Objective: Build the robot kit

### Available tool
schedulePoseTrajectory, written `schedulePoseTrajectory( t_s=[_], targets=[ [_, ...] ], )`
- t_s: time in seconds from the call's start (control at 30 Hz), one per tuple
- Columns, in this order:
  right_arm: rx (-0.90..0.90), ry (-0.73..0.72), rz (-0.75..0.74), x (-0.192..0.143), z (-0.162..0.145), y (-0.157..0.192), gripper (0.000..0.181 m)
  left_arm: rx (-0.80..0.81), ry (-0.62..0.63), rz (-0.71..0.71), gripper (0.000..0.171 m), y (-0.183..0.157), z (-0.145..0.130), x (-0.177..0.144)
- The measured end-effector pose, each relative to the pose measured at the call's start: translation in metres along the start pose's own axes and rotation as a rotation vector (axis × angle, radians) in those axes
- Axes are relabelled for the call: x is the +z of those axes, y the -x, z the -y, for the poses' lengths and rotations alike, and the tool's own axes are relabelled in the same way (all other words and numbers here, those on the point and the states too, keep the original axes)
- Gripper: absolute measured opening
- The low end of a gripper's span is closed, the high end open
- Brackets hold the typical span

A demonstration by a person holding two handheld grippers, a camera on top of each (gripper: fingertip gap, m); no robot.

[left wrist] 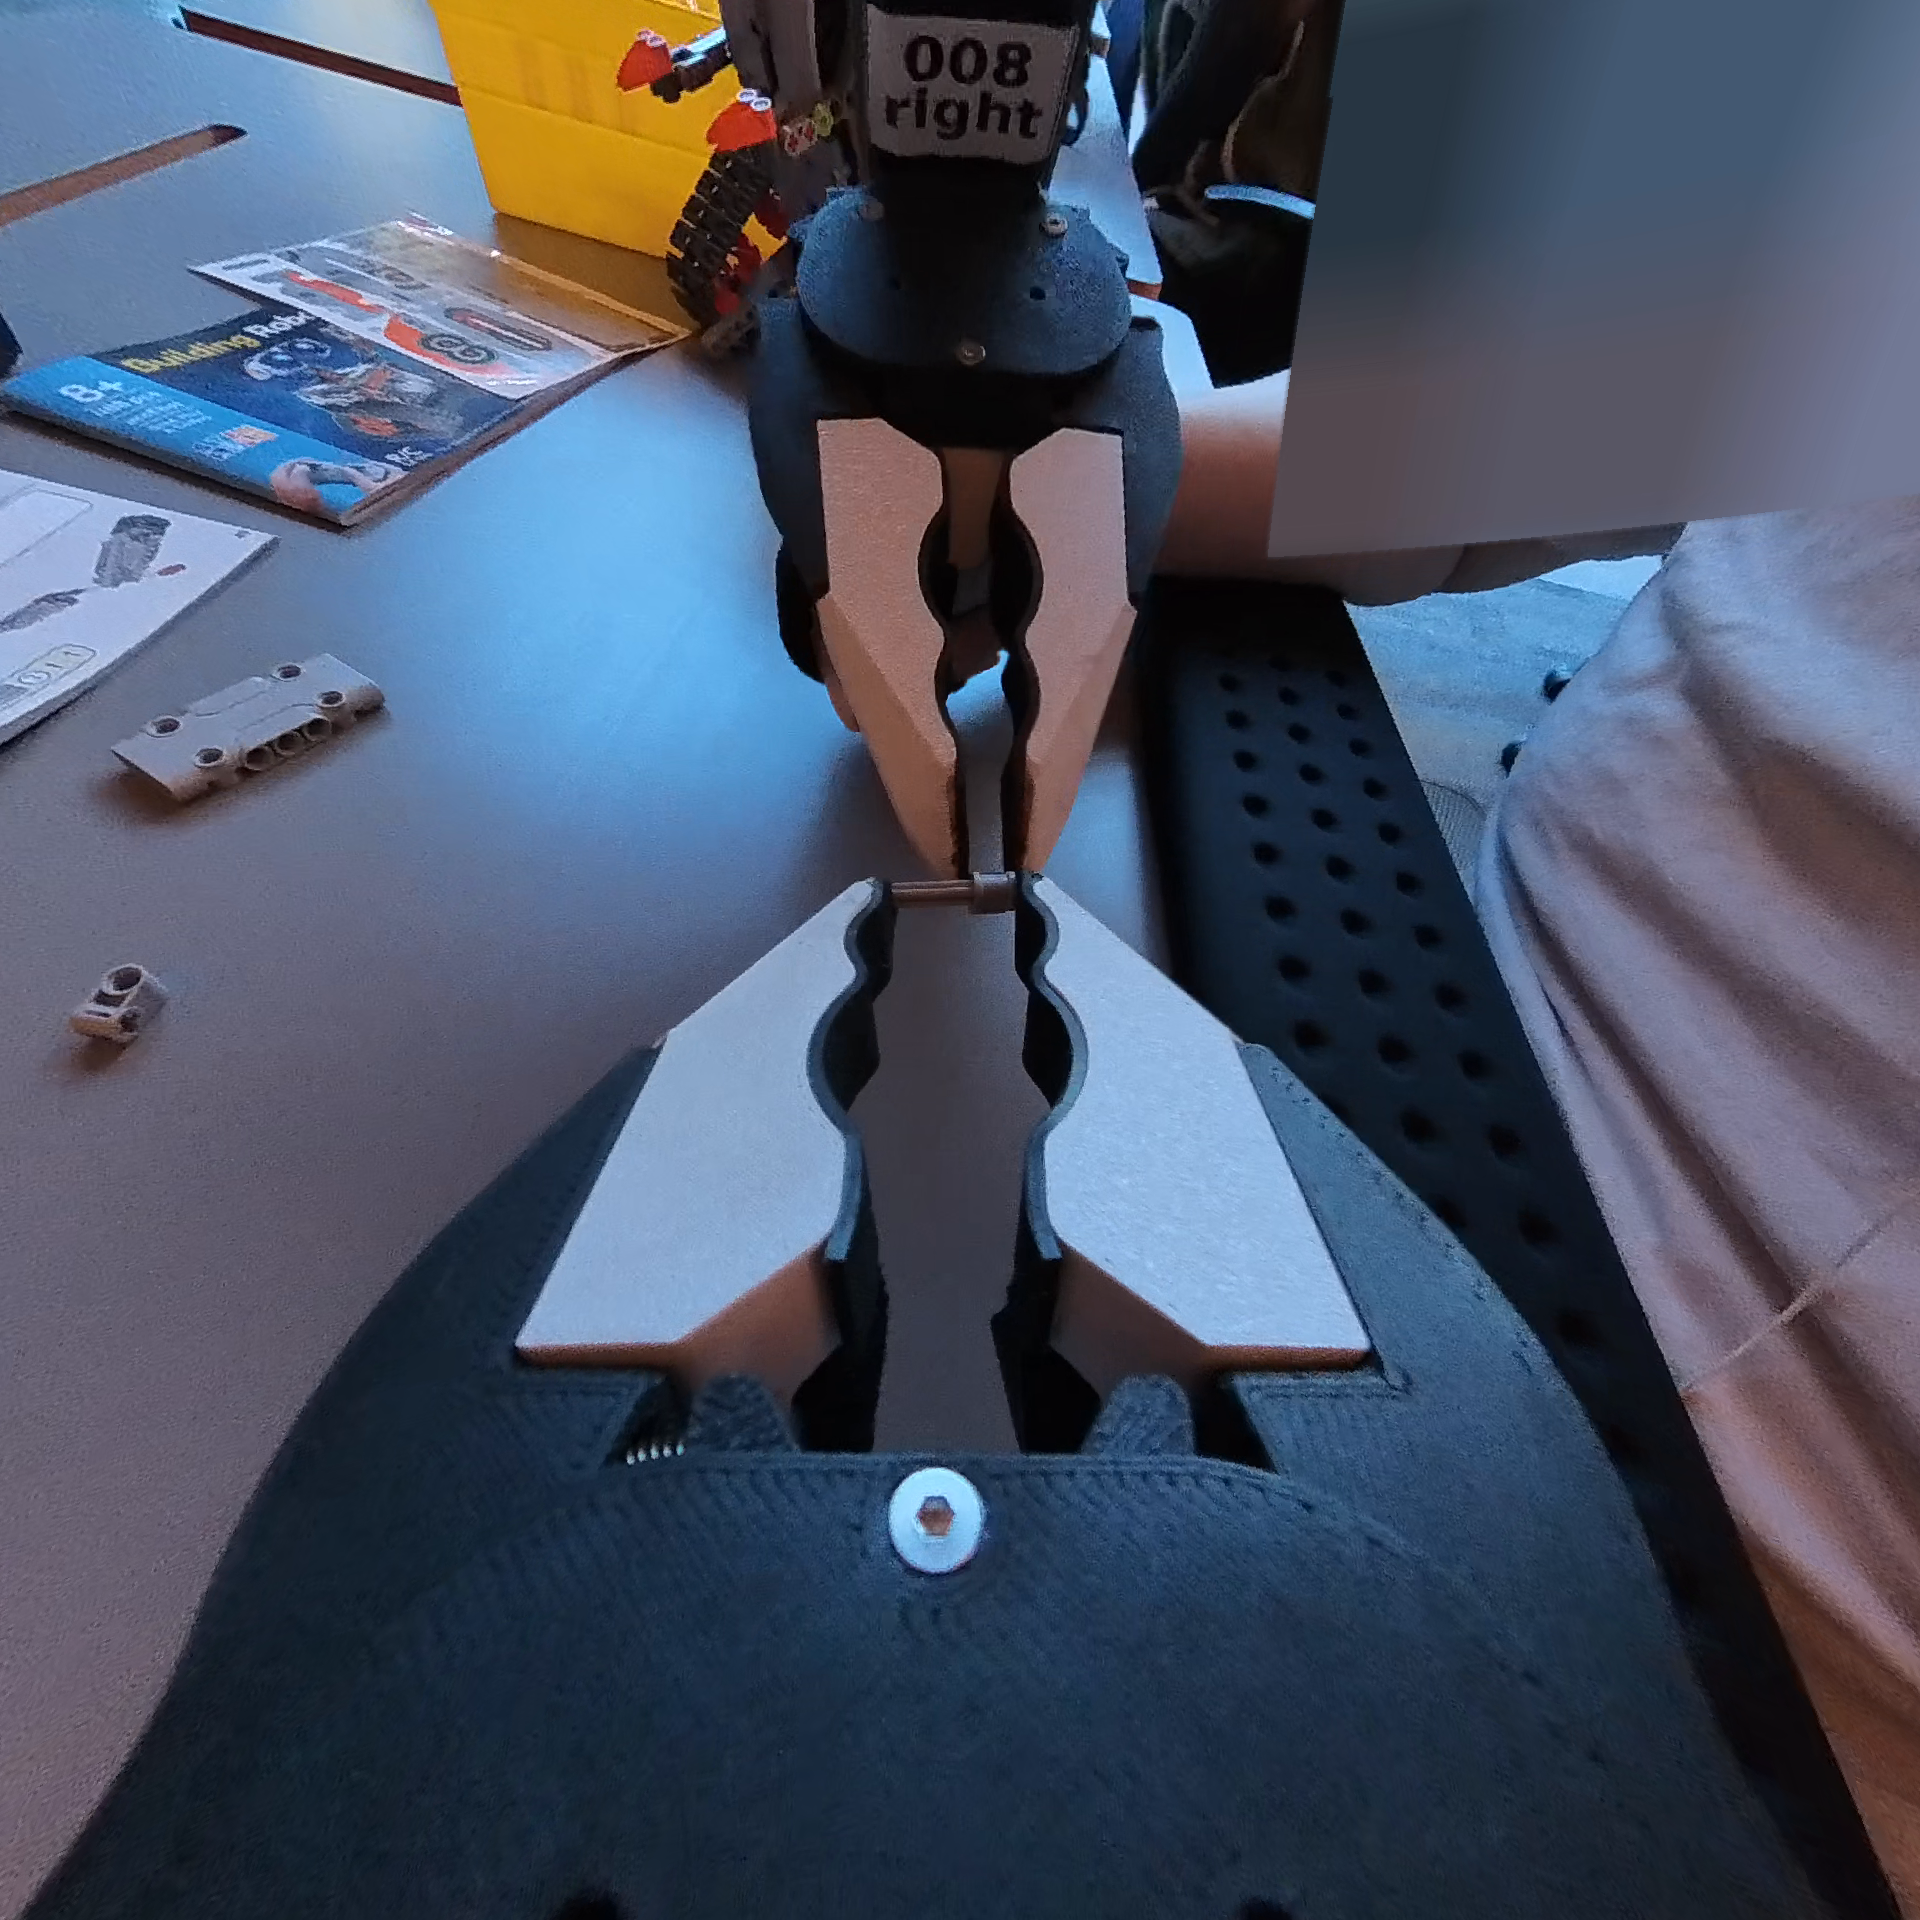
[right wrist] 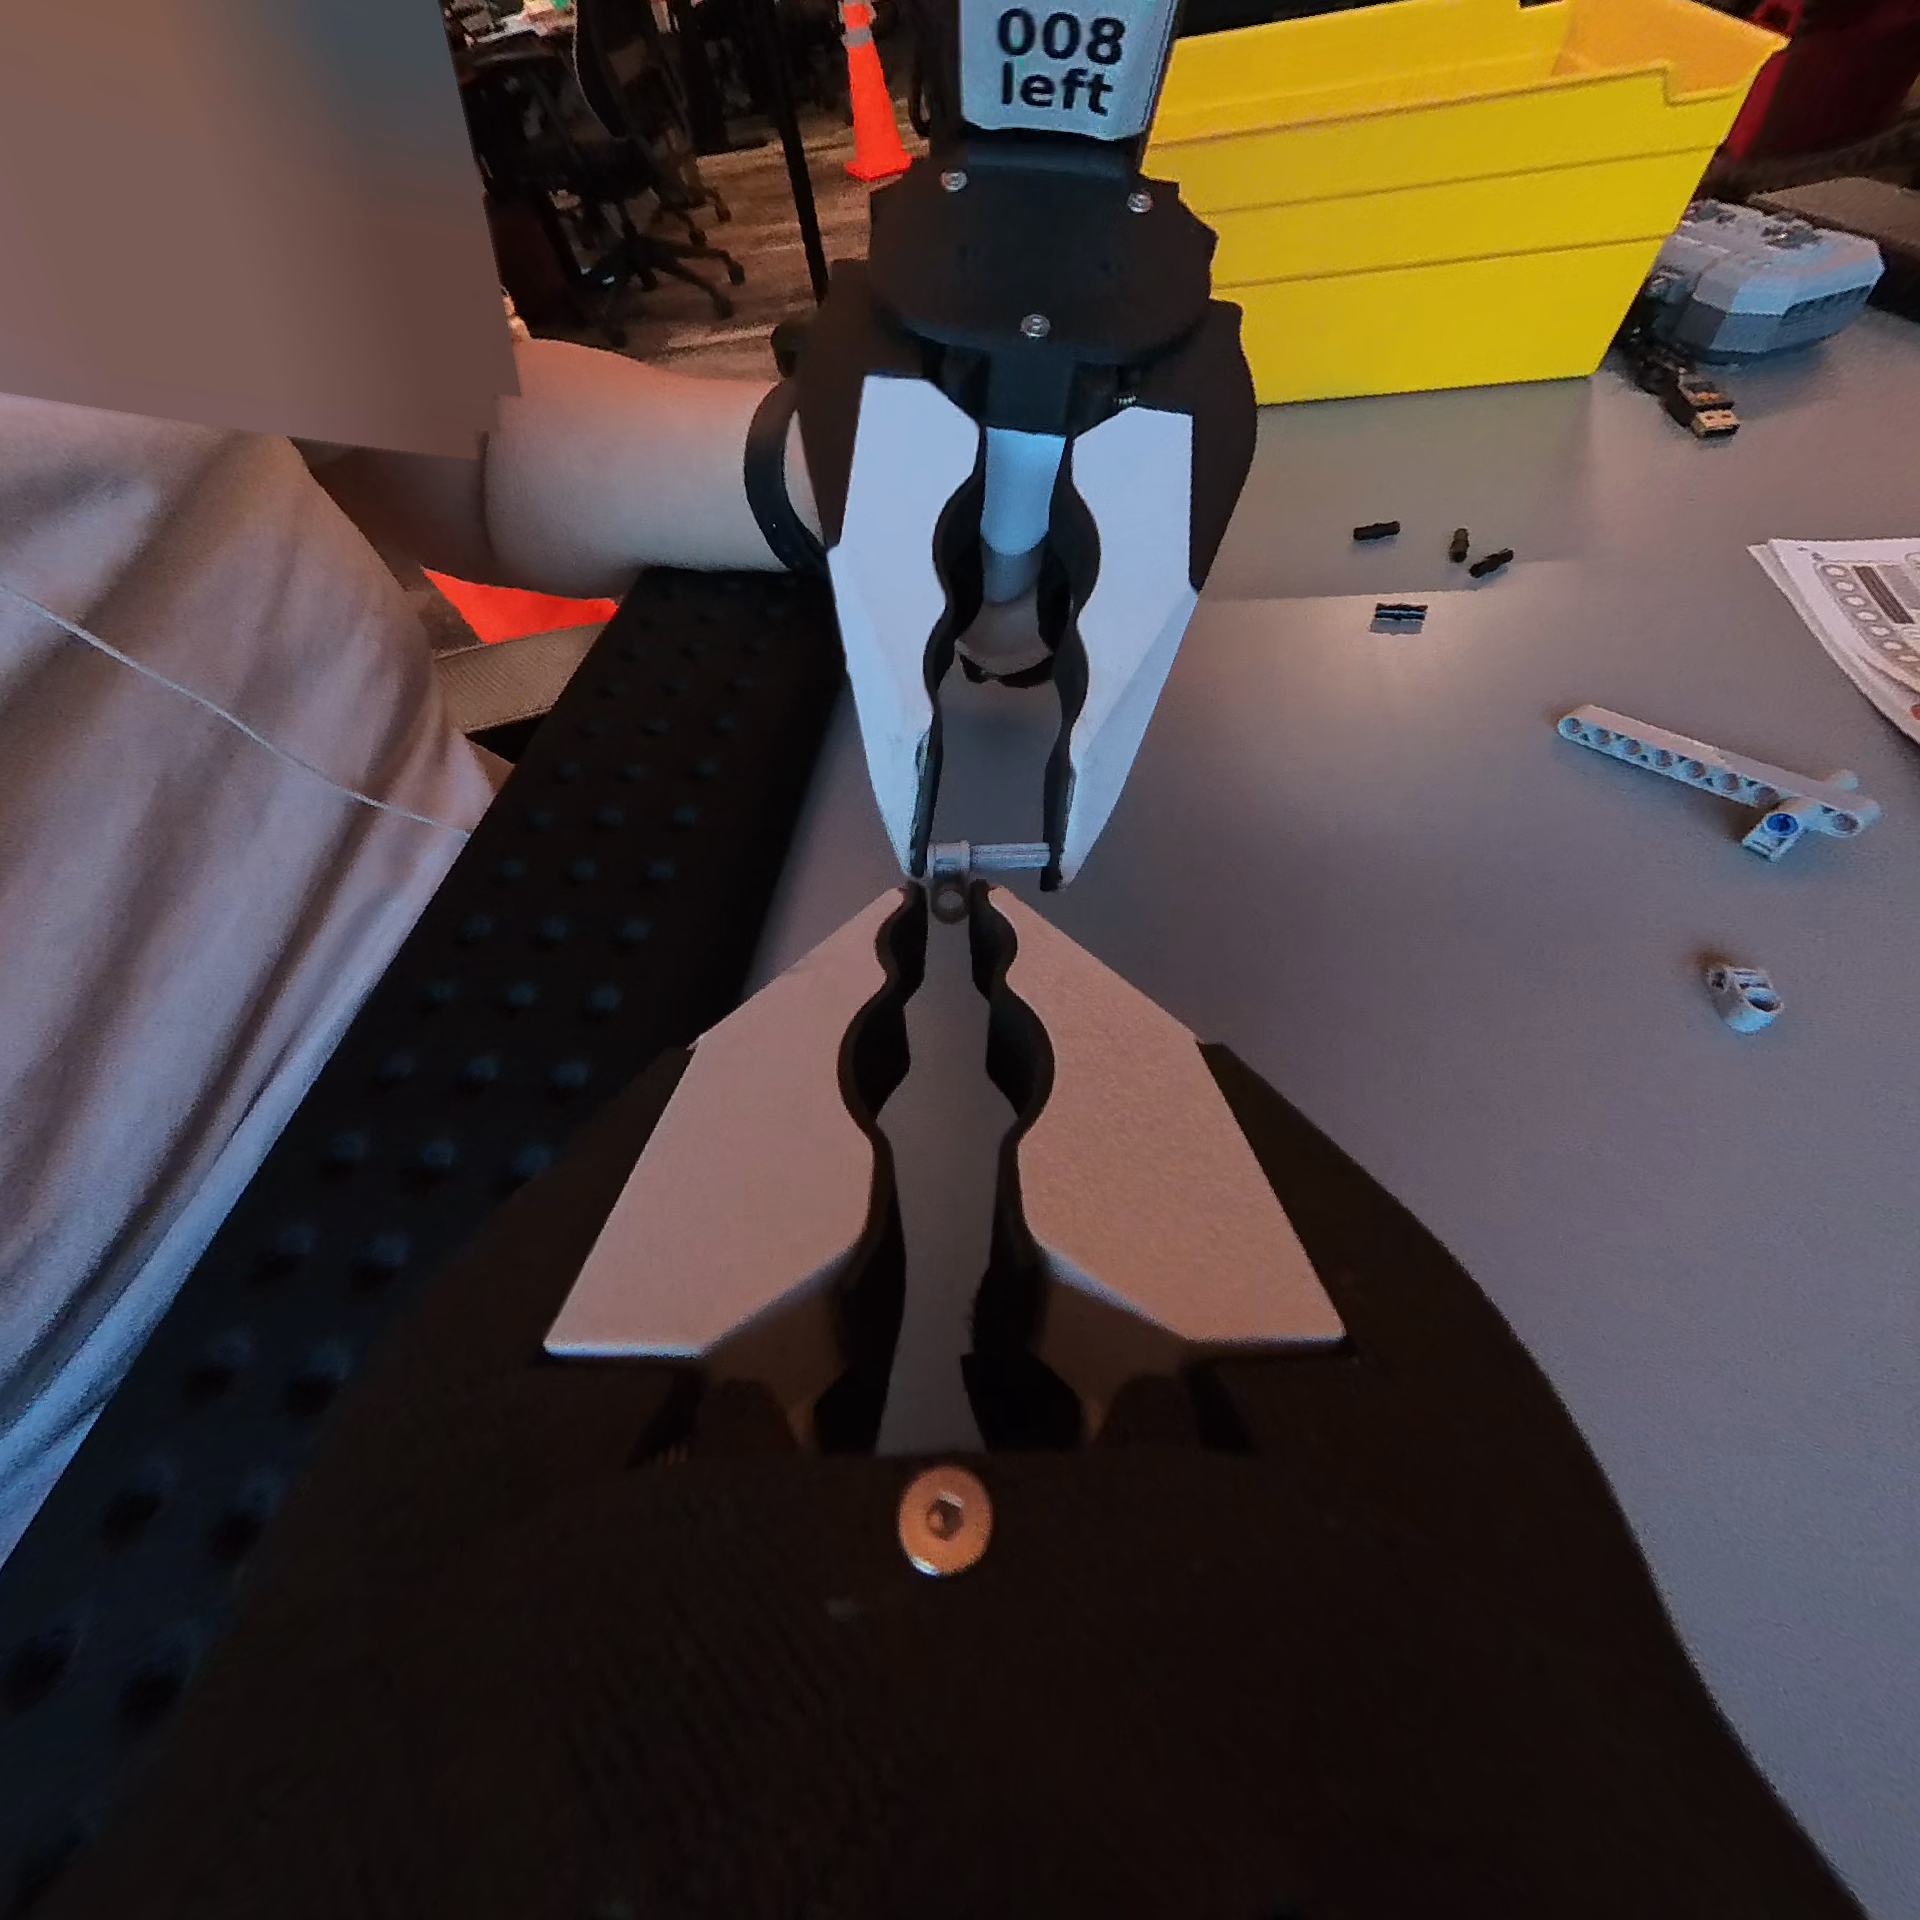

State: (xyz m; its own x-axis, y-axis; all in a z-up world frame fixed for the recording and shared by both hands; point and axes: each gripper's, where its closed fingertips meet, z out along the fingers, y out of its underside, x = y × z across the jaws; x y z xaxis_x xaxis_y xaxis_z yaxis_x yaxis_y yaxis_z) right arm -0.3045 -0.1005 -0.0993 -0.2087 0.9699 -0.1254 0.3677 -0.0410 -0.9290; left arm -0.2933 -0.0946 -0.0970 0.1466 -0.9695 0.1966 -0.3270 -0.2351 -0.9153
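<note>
1. The table (left wrist: 582,665) lies under both tools, and a black perforated mat (left wrist: 1340,831) runs along its edge, to the right of the left gripper and to the left of the right one.
2. A yellow bin (right wrist: 1434,208) stands beyond the left gripper as seen from the right wrist view; in the left wrist view it sits behind the right gripper.
3. Printed booklets (left wrist: 343,384) lie ahead and to the left of the left gripper.
4. The left gripper (left wrist: 954,894) has its fingers partly spread, pinching a small grey axle (left wrist: 935,894) lengthwise between its tips.
5. The right gripper (right wrist: 948,902) meets it tip to tip, its fingers drawn close and pinching a small grey connector (right wrist: 948,896) that sits on one end of the axle.
6. A grey panel piece (left wrist: 249,725) rests to the left of the left gripper.
7. A grey holed beam (right wrist: 1714,774) lies to the right of the right gripper.
8. Small black pins (right wrist: 1429,551) lie beyond that beam.
</note>
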Motion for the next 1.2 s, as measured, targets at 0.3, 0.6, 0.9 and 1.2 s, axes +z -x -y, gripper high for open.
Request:
schedulePoseTrajectory(
  t_s=[0.3, 0.6, 0.9, 1.2],
  targets=[
    [-0.05, 0.032, 0.002, 0.002, -0.006, 0.002, 0.006, 0.008, -0.012, -0.014, 0.022, -0.003, 0.001, 0.001],
    [0.016, 0.026, -0.033, 0.0, -0.009, -0.011, 0.005, 0.014, -0.013, 0.011, 0.022, 0.009, -0.001, 0.001],
    [0.068, 0.003, -0.065, -0.002, -0.012, -0.026, 0.003, -0.047, 0.033, 0.044, 0.022, 0.024, -0.013, 0.0],
    [0.14, -0.05, -0.055, -0.007, -0.007, -0.033, 0.0, -0.08, 0.015, 0.074, 0.022, 0.033, -0.011, -0.003]
  ],
)
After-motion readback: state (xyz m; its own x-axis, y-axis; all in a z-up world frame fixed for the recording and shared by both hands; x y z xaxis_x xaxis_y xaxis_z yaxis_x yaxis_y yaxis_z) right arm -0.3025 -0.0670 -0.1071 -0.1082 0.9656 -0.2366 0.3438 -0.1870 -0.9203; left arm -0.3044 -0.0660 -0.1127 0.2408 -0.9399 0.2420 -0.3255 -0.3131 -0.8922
